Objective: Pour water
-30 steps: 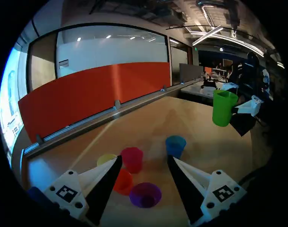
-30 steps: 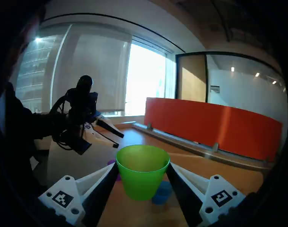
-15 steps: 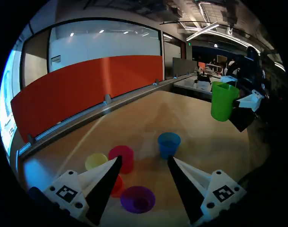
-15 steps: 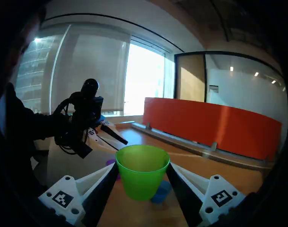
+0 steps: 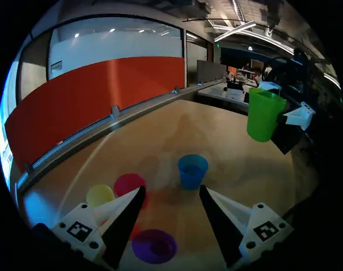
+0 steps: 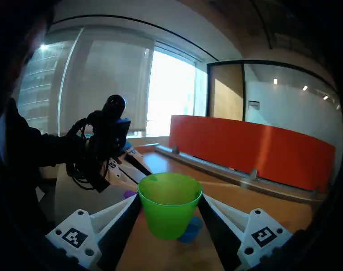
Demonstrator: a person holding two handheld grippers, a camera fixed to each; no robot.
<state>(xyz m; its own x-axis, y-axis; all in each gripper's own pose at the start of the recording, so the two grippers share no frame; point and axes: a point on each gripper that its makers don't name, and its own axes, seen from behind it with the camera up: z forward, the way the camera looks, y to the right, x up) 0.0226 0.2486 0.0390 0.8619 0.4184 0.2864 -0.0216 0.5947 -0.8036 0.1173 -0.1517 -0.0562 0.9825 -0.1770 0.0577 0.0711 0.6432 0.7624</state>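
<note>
Green cup (image 6: 170, 219) sits pinched between the two fingers of your right gripper (image 6: 169, 198). Both fingers press its sides just under the rim, its long axis is upright and its mouth is level. I cannot tell whether it holds water.

What matters is what lies beneath it. The blue cup (image 6: 189, 231) peeks out below the green base, a touch to the right of it and a little ahead, standing on the surface (image 6: 243, 198).

Your left gripper (image 5: 171, 189) has its fingers spread, with nothing between them. Reading from its left:
- The yellow cup (image 5: 98, 195) and the pink cup (image 5: 127, 183) stand beside the left finger, partly behind it.
- The purple cup (image 5: 154, 246) lies close in and low, between the fingers.
- The blue cup stands upright just beyond the fingertips, nearly dead ahead.
- The green cup hangs high off to the right, well apart.

Your left gripper is nearer the blue cup, tipped down toward the surface. Your right gripper is held level, well above it.

I judge the blue cup to be the likely receiver. You would need to bring the green rim over its mouth and lower it before rolling your right wrist. Tipping from this height risks missing so small an opening. Your left gripper is placed to steady the blue cup if you want that.
</note>
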